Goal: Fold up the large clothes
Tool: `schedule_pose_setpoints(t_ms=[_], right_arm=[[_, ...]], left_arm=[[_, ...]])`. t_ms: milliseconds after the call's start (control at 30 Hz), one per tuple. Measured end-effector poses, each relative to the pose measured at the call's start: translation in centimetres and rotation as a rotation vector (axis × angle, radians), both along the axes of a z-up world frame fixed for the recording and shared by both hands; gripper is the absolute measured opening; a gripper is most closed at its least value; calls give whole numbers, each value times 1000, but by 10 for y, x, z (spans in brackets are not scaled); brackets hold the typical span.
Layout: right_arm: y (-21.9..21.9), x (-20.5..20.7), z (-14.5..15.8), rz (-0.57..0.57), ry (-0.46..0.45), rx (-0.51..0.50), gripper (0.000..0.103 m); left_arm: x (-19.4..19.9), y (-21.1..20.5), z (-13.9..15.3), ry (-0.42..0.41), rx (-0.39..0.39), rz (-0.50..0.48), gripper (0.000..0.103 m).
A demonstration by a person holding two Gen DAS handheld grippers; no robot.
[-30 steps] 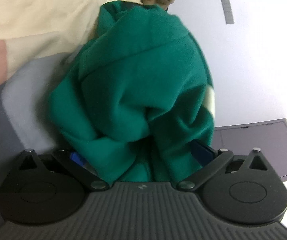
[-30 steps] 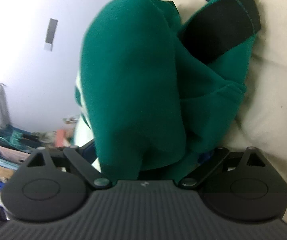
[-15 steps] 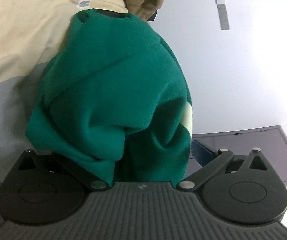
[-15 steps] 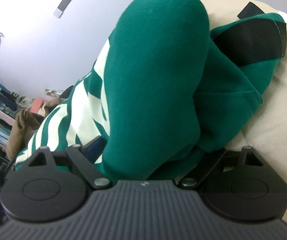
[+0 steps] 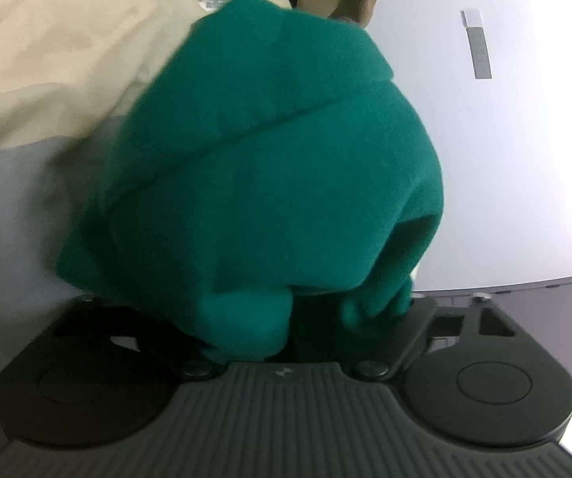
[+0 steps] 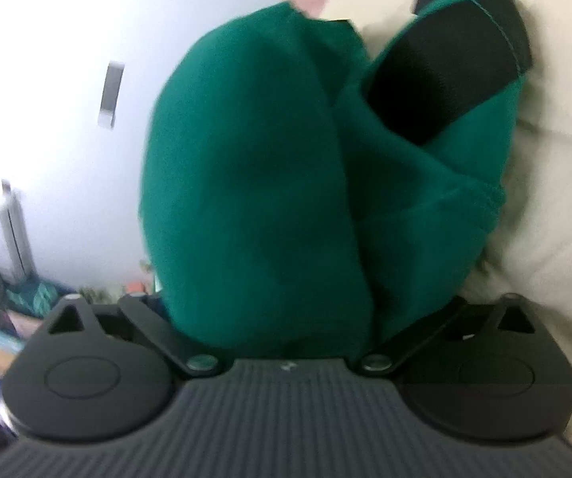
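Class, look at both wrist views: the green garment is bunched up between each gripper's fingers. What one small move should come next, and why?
Probably draw the two grippers apart to stretch the green sweatshirt flat. It bulges in a crumpled wad over the left gripper, whose jaws are closing on it, and over the right gripper, whose jaws are opening around it. No straight edge shows to fold along.

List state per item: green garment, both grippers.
green sweatshirt: bunched, unfolded, lifted against beige fabric
left gripper: jaws closing, sweatshirt between them
right gripper: jaws opening, sweatshirt between them
black patch: exposed on sweatshirt
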State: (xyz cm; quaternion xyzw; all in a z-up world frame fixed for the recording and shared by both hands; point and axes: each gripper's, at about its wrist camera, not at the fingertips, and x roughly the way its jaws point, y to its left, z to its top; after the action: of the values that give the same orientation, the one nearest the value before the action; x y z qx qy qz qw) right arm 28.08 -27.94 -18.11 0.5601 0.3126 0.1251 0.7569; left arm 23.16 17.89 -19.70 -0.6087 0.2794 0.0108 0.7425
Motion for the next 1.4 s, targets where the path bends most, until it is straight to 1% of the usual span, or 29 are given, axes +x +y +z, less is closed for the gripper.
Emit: schedule_pose_setpoints(t_ms=[33, 67, 167, 233, 267, 300, 333, 367, 433, 533, 567, 600, 667, 700, 767, 900, 933, 967, 1000, 1100, 1200, 1300, 1400], right_arm=[[1, 4, -1, -9, 7, -1, 103], [5, 8, 1, -7, 8, -32, 103], [15, 16, 6, -12, -17, -113, 103], [20, 23, 9, 17, -38, -158, 102], [19, 24, 11, 36, -55, -179, 97], [17, 25, 12, 55, -68, -196, 86], [15, 25, 14, 70, -78, -202, 78], [15, 27, 15, 82, -85, -209, 74], [12, 24, 24, 109, -104, -239, 63], [8, 15, 39, 148, -143, -310, 54], [9, 12, 45, 162, -157, -331, 54], [9, 9, 48, 172, -168, -341, 52], [7, 1, 56, 191, -191, -353, 51], [7, -3, 60, 200, -200, -361, 51], [4, -11, 68, 214, -214, -385, 50], [-7, -23, 83, 228, -240, -417, 49], [-11, -15, 90, 227, -244, -421, 49], [-17, -19, 96, 227, -253, -429, 49], [-19, -29, 96, 228, -263, -437, 49], [-39, -40, 114, 215, -302, -458, 47], [-69, -53, 131, 193, -346, -500, 46], [-100, -57, 140, 155, -358, -535, 46], [-136, -59, 146, 87, -368, -559, 45]], left_arm=[[-3, -4, 8, 1, 18, -1, 75], [-4, -5, 9, -1, 34, 1, 71], [-6, -9, 14, -22, 88, -7, 64], [-9, -12, 20, -41, 134, -28, 61], [-3, -13, 24, -48, 144, -35, 59], [-3, -13, 27, -55, 151, -44, 59], [2, -12, 26, -62, 158, -52, 58], [1, -13, 28, -71, 167, -63, 57], [1, -10, 35, -89, 196, -83, 55], [-3, -10, 41, -108, 219, -98, 52], [-8, -9, 42, -119, 216, -105, 51], [1, -6, 43, -125, 216, -110, 50], [-6, -5, 49, -137, 222, -129, 47], [-22, -2, 48, -141, 226, -140, 47], [-31, -6, 53, -150, 231, -162, 47], [-39, -13, 56, -173, 190, -184, 46], [-40, -16, 58, -183, 185, -189, 46], [-44, -23, 58, -194, 182, -195, 46], [-45, -28, 61, -203, 178, -201, 46], [-43, -48, 67, -234, 153, -228, 46], [-34, -78, 77, -272, 151, -279, 46], [-13, -119, 83, -292, 153, -343, 46], [13, -164, 88, -321, 130, -400, 46]])
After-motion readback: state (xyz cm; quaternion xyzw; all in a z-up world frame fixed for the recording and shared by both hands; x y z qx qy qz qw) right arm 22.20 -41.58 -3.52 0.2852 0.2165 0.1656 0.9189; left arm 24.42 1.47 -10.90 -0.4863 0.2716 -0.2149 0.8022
